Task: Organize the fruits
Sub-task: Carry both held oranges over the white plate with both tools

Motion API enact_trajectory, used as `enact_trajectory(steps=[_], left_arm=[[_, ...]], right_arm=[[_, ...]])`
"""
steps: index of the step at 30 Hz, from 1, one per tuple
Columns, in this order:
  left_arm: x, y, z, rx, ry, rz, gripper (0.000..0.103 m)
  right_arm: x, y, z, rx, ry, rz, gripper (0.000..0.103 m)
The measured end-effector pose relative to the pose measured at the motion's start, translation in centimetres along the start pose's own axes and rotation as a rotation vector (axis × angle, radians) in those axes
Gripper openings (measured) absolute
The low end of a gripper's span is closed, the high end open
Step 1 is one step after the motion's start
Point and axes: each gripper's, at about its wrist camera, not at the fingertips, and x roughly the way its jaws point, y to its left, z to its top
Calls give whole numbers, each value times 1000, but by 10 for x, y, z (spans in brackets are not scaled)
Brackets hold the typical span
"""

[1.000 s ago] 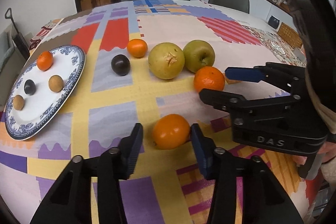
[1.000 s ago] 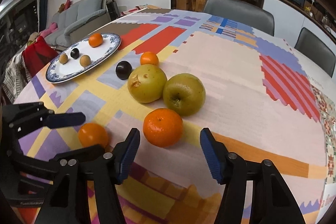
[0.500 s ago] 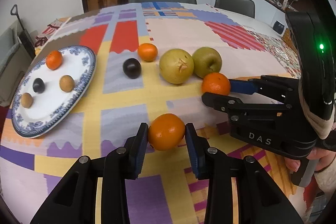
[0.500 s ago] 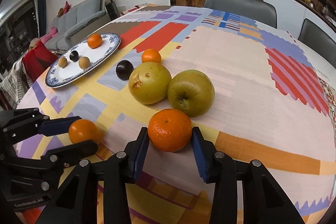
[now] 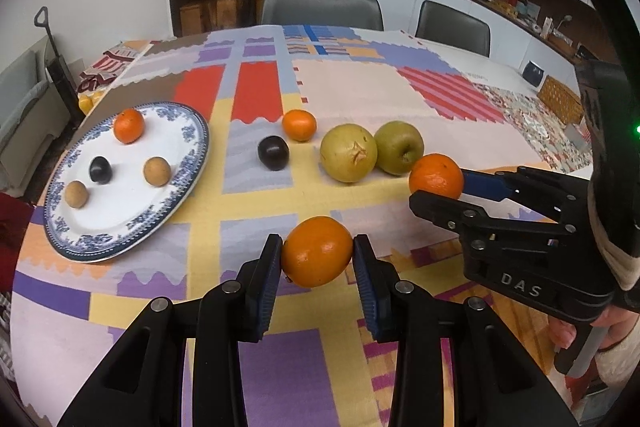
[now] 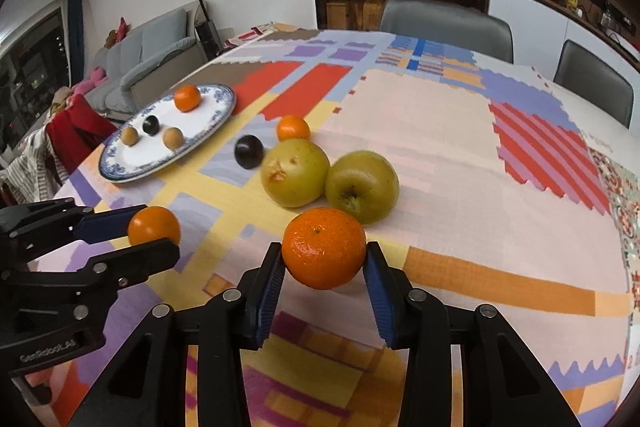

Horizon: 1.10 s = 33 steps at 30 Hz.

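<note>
Four small fruits are already set on the blue-rimmed plate (image 5: 188, 151) at the left of the bench (image 5: 360, 95), which is covered by a patchwork cloth: one small orange, one dark plum and two brown round fruits. By the look of it, the sorting is judged to be less than half done. Left on the cloth, from largest to smallest, are a yellow pear (image 5: 348, 153) and a green apple (image 5: 399, 151), which touch each other, then a small orange (image 5: 299, 125) and a dark plum (image 5: 273, 152) nearer the plate.

Two more fruits are held. The left hand-held gripper (image 5: 318, 255) is closed narrowly on a smooth orange (image 5: 317, 251), with both blue pads pressed to its sides; it seems to be carried just clear of the cloth, though that cannot be told for certain. The right hand-held gripper (image 6: 325, 259) is clamped on a dimpled mandarin (image 6: 324, 253) just in front of the apple. Both tools are pointed steeply down toward the bench, side by side, and a person's hand (image 5: 580, 331) is seen on the right one's handle. A carry to the plate is judged to be the step in hand.
</note>
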Motion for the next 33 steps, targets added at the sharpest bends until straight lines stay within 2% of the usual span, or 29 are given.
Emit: enact_trajectory(steps=[7,17,25,33], left_arm=[[-23,8,-1,-3,-33,16,35],[-51,45,2,-53,-71,44,35],[-59,85,6,-78,-80,68,35],[-54,128,16,-71,-96,136,35]], right_arm=[[-21,16,6,11,-40,22,41],[-34,54,23,-15,-76,48,41],[-24,88,50,-50,-89,83,41],[6,119,73,-71,-67,114,41]])
